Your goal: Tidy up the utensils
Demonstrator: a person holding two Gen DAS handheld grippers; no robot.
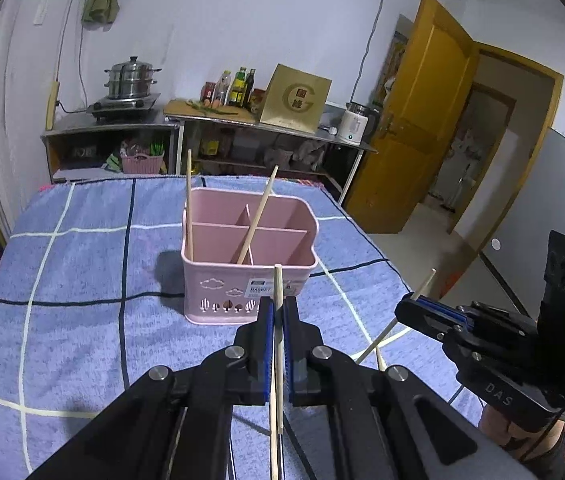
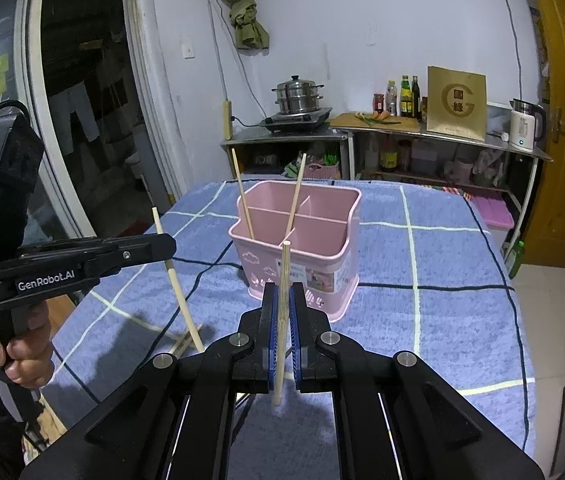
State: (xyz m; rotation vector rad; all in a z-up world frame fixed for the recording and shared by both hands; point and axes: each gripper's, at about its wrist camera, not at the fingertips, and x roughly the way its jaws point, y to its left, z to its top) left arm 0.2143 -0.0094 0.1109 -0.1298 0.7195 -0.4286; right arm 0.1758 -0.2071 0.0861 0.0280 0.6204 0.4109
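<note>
Wooden chopsticks — two in the pink basket (image 1: 248, 276), one clamped in each gripper — left gripper (image 1: 278, 312), right gripper (image 2: 282, 300).

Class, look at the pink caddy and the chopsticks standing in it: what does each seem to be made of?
Pink caddy: probably moulded plastic, with a smooth matt finish, thin even walls and cut-out shapes. Chopsticks: likely bamboo or unpainted wood, going by the pale tan, dull surface; no grain is discernible.

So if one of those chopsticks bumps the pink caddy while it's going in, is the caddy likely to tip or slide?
The pink caddy looks like thin plastic holding only two chopsticks, so probably light. It stands taller than its base, so a high knock might tip it. The towel-like cloth probably resists sliding.
</note>
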